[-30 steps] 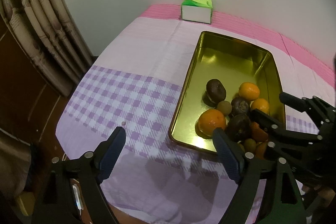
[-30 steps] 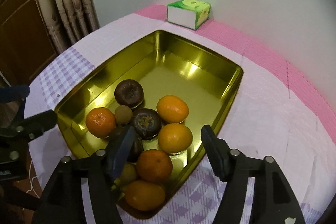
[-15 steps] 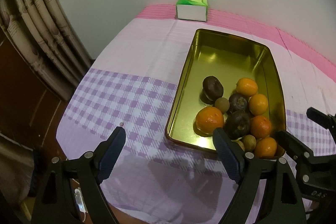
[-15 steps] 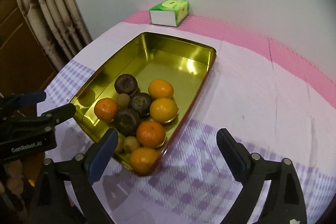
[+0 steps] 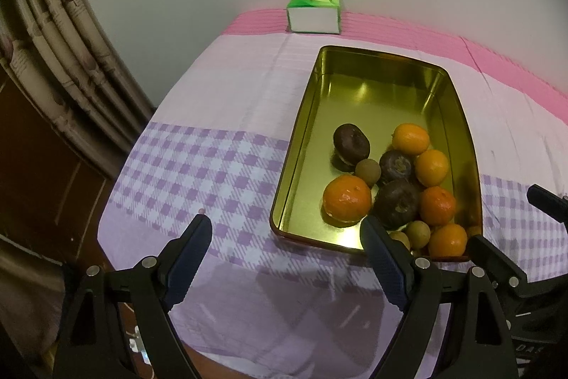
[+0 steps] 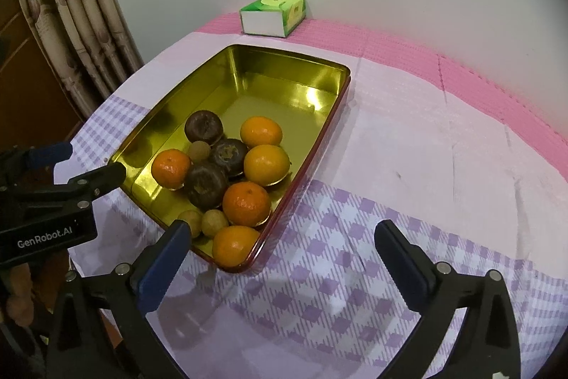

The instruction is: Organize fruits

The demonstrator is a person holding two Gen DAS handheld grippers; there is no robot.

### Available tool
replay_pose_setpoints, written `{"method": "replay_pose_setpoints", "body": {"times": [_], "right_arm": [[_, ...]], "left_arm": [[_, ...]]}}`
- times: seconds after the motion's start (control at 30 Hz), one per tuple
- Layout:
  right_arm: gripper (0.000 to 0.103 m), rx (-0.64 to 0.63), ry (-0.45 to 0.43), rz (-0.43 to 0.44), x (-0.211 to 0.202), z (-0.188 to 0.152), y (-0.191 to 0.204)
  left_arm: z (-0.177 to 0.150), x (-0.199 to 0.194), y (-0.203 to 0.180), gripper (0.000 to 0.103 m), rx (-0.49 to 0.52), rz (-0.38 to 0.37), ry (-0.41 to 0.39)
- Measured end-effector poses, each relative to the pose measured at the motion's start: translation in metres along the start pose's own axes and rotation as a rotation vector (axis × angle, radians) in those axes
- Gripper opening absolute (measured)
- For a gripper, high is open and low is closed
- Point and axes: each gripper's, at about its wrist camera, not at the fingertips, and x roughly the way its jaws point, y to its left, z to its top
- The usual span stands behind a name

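A gold metal tray (image 5: pixel 383 84) (image 6: pixel 284 66) lies on the cloth-covered table. Its near half holds several oranges (image 5: pixel 347 199) (image 6: pixel 246 203), three dark purple-brown fruits (image 5: pixel 351 144) (image 6: pixel 207 183) and some small tan fruits (image 5: pixel 368 170) (image 6: pixel 214 222). My left gripper (image 5: pixel 284 258) is open and empty, above the table's front edge left of the tray. My right gripper (image 6: pixel 284 258) is open and empty, above the checked cloth at the tray's near right corner. Each gripper shows in the other's view, the right one (image 5: pixel 514 251) and the left one (image 6: pixel 74 173).
A green and white tissue box (image 5: pixel 314 10) (image 6: pixel 273 14) stands at the back by the wall. A curtain (image 5: pixel 53 59) and a brown wooden door (image 5: pixel 35 173) are at the left. The table's near edge (image 5: pixel 213 354) is just below the grippers.
Both grippers have pulled back and up from the tray. The right gripper was over the fruit a second ago, opened wider, and now sits beside the tray's near corner.
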Motion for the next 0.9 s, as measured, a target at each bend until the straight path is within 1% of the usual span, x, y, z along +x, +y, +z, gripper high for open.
{"method": "replay_pose_setpoints", "body": {"times": [0.4, 0.9], "right_arm": [[0.103, -0.036, 0.003, -0.032, 0.0004, -0.0012, 0.0068], [0.103, -0.034, 0.018, -0.036, 0.0062, -0.0004, 0.0075]], "left_arm": [[-0.001, 0.0009, -0.0027, 0.087, 0.011, -0.001, 0.003], [-0.002, 0.0011, -0.0036, 0.087, 0.018, 0.001, 0.003]]}}
